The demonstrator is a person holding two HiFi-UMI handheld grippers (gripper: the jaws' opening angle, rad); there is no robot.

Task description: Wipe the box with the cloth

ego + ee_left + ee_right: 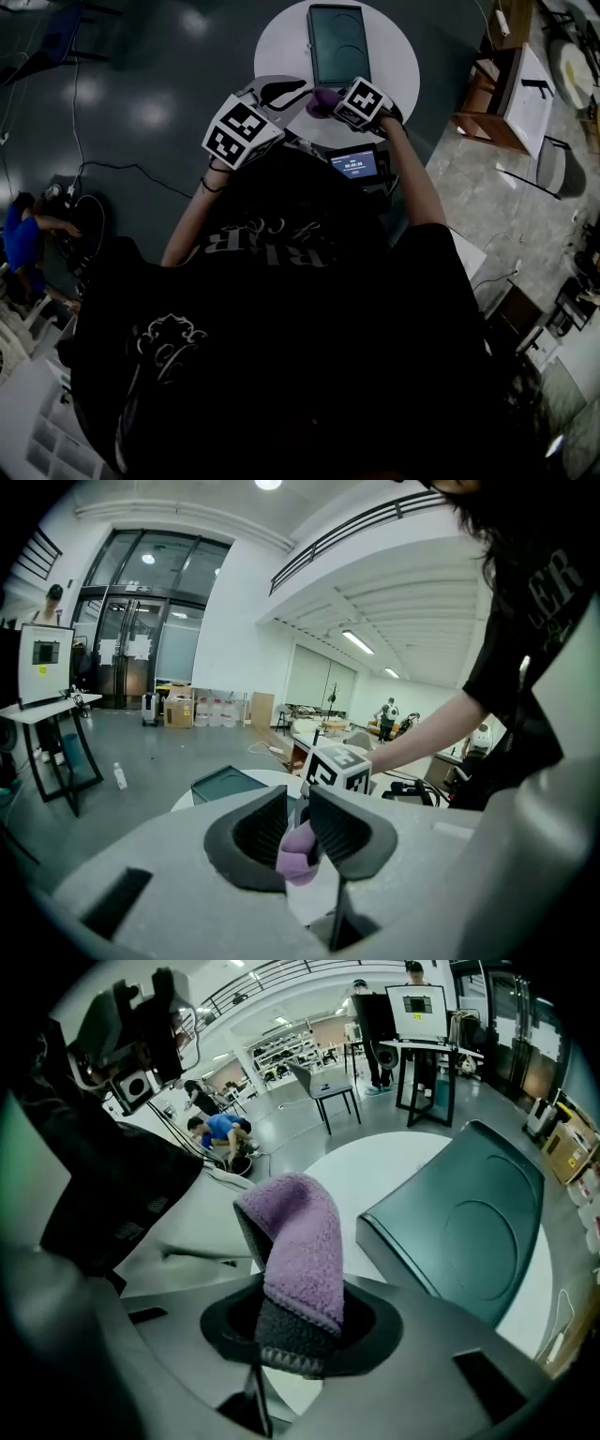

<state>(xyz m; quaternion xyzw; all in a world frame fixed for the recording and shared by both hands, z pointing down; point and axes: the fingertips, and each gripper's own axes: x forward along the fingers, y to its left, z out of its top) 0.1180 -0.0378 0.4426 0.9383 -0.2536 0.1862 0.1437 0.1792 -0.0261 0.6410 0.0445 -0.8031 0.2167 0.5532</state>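
The dark green box lies flat on the far half of the round white desk, its long axis running straight away from the person. Everything else sits on the near side of it. Short of the box's near end, over the edge of the desk, the two tools meet on one small purple cloth. The right tool has its jaws clamped on the cloth's lower end, and the rest stands up from the jaws in a soft fold that curls over. The left tool comes in from the side away from the box. Its jaws are narrow, with a bulge of the same cloth filling the gap, so it looks to be pinching the other end, though I would not swear to how firmly. No part of the cloth touches the box yet, so I judge the wiping has not begun. The right tool is the nearer one: from it the box lies ahead and off to the right, lid up, with bare desk between. The coming move seems to need a forward reach along the box's length, with the left tool first letting the cloth go.
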